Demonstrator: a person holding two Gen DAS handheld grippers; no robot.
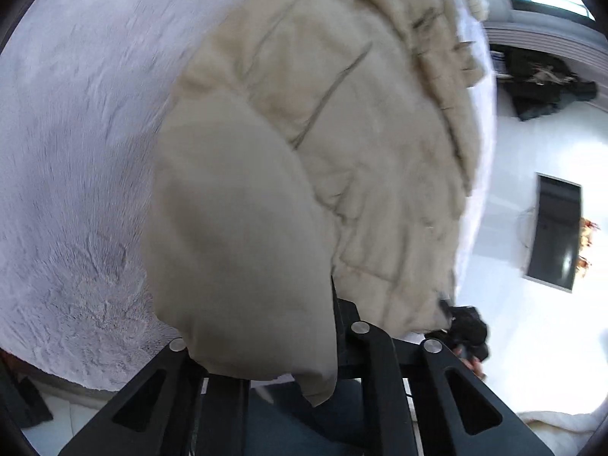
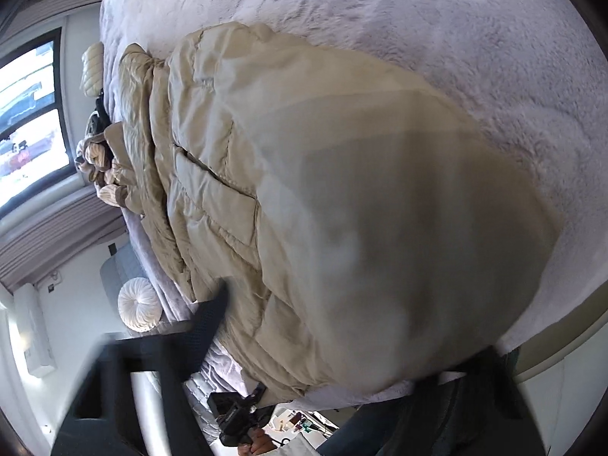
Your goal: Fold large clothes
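Observation:
A large beige quilted jacket (image 1: 342, 133) lies spread on a bed with a fluffy lilac-grey cover (image 1: 76, 152). Its near hem bulges up over my left gripper (image 1: 266, 326). The fingertips are buried in the cloth, a flap hangs back over the linkage, and the jaws look shut on the hem. In the right wrist view the jacket (image 2: 235, 152) runs away along the bed. A lifted fold of it fills the space at my right gripper (image 2: 342, 334), beside the one black finger (image 2: 212, 307) that shows. That gripper looks shut on the cloth. The two grippers hold the hem side by side.
The bed cover (image 2: 418, 19) stretches beyond the jacket. A heap of other clothes (image 2: 95, 159) lies at the far end by a window (image 2: 30, 121). A round white cushion (image 2: 138, 309) sits beside the bed. A dark garment (image 1: 543, 83) lies off the bed.

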